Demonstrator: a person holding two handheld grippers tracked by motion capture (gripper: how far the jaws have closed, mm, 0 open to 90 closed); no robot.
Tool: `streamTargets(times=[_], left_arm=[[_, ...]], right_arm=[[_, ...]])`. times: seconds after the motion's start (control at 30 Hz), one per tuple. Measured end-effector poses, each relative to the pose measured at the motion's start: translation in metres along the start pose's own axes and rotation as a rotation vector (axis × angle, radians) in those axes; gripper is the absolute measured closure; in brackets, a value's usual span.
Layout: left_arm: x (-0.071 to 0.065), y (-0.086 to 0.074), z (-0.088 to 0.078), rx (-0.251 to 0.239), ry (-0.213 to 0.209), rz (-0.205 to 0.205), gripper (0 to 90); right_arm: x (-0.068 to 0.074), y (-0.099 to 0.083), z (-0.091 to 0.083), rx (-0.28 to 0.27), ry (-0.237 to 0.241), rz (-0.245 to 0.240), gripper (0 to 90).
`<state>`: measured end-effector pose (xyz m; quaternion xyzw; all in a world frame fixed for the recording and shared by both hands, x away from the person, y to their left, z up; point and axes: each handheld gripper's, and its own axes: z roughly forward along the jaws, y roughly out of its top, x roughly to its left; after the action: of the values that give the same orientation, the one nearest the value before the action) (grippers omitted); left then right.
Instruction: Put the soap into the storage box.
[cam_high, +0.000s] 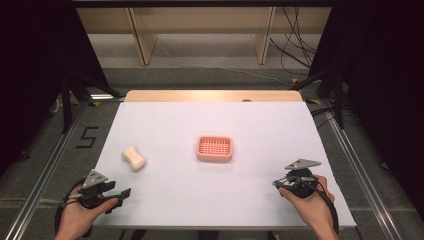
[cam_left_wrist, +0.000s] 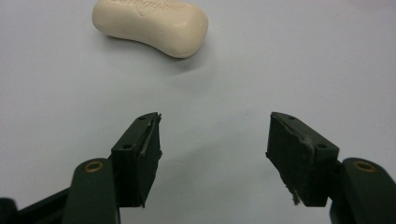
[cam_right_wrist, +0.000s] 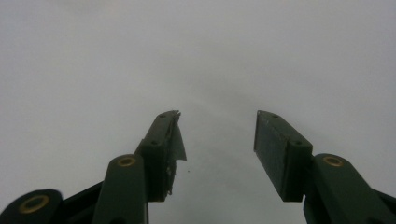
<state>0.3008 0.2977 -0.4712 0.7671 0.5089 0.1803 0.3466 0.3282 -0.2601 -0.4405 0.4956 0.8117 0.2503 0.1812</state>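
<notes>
A cream bar of soap (cam_high: 134, 158) lies on the white table cover (cam_high: 210, 125), left of centre. A pink ribbed soap dish (cam_high: 215, 148) sits near the middle, with nothing in it. My left gripper (cam_high: 120, 196) is held at the front left corner, open, with nothing between its jaws. In the left gripper view the soap (cam_left_wrist: 152, 25) lies a short way beyond the open left gripper (cam_left_wrist: 215, 135). My right gripper (cam_high: 280, 184) is at the front right, also open. The right gripper view has the right gripper (cam_right_wrist: 217, 135) over bare white cover.
The table's wooden far edge (cam_high: 212, 95) shows beyond the cover. Metal rails (cam_high: 50, 155) run along both sides of the table. Wooden frames (cam_high: 142, 40) and loose cables (cam_high: 295, 50) lie on the floor behind.
</notes>
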Motion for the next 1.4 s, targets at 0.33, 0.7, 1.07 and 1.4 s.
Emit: streamTargets(times=[0.33,0.7,1.07,1.4], left_arm=[[0.006,0.020,0.001,0.032,0.029,-0.030,34.6],[0.013,0.064,0.016,0.061,0.061,-0.088,32.9],[0.013,0.075,0.033,0.158,0.077,-0.137,31.7],[0.019,0.105,0.046,0.239,0.102,-0.168,30.8]], right_arm=[[0.002,0.002,0.002,0.005,-0.004,-0.011,48.6],[-0.001,0.001,-0.001,-0.001,-0.010,-0.014,47.8],[-0.002,0.002,-0.001,-0.002,-0.013,-0.008,47.5],[-0.002,0.001,-0.001,0.002,-0.014,-0.005,47.0]])
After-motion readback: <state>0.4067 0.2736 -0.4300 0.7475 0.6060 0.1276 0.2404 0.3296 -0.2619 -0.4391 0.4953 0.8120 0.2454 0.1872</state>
